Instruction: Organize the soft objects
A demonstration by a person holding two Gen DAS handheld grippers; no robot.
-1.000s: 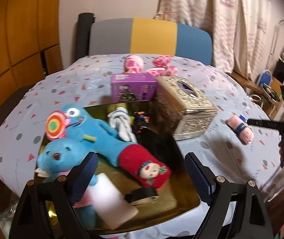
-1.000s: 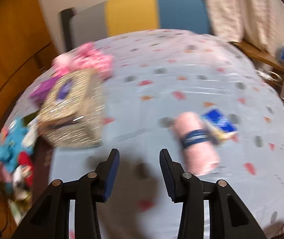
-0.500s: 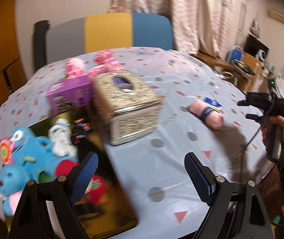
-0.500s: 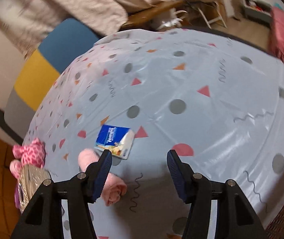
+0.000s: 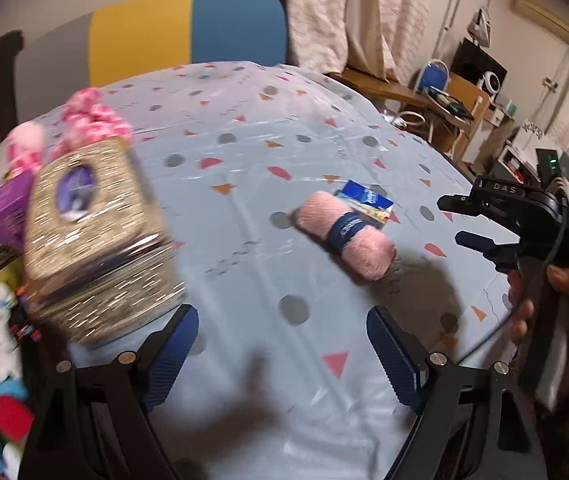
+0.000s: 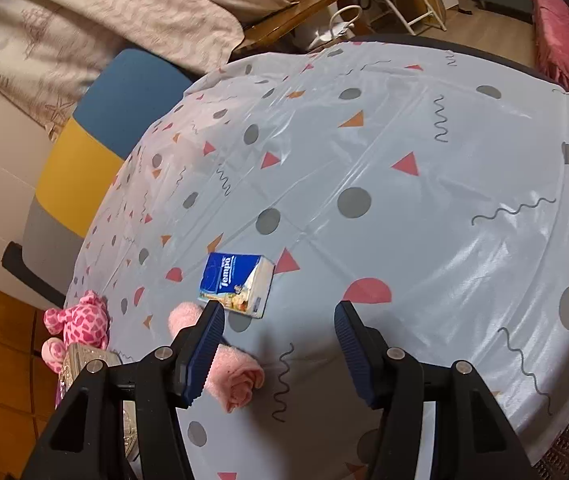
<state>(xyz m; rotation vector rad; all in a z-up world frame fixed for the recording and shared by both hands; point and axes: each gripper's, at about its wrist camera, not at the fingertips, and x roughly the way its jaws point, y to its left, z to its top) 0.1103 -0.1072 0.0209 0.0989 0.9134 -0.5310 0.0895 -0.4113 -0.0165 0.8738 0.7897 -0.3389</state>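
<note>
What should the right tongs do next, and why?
Probably shift toward the pink towel roll and straddle it: the right tongs are open and empty, the roll lies loose on the table, just outside one finger.

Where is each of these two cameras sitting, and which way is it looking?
Left wrist view: sits on the left claw, looking down across the table at the rolled pink towel; its own two open fingers show, plus the person's hand holding the right claw.
Right wrist view: sits on the right claw, tilted, looking down at the tissue pack; only its own open fingers show, nothing between them.
Both share the towel, tissue pack, pink plush toy and patterned tablecloth.
</note>
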